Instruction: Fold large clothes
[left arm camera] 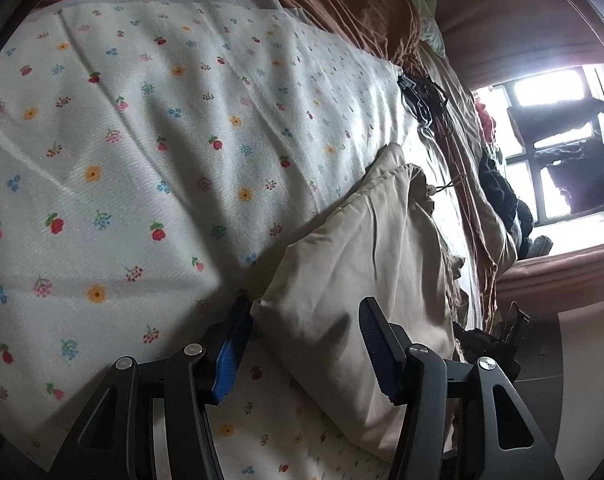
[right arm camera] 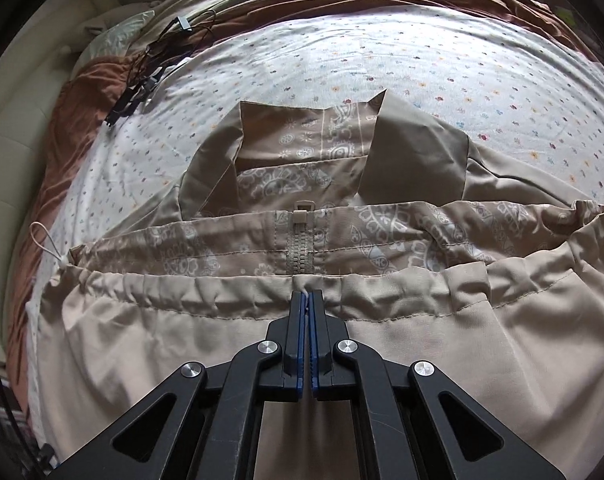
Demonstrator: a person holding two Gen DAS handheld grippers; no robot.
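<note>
One beige jacket [right arm camera: 382, 340] is laid on the floral sheet [right arm camera: 382, 60] of the bed, lining side up, zipper [right arm camera: 299, 252] and collar pointing away from the right wrist camera. The right gripper [right arm camera: 306, 300] is closed at the gathered hem [right arm camera: 221, 296], jaws pressed together; a thin pinch of hem fabric appears to be caught at the tips, presumably so the bottom edge can be lifted over toward the collar. The left gripper [left arm camera: 302, 344] is held about half apart, with a fold of the jacket's side [left arm camera: 342, 272] lying between the jaws but not pressed by either pad [left arm camera: 231, 356]; it is judged to be lined up for a second grip.

Counted: one jacket, two grippers, one zipper, one drawcord loop [right arm camera: 45, 240], one tangle of black cables [right arm camera: 141, 80] well apart near the pillow end.
</note>
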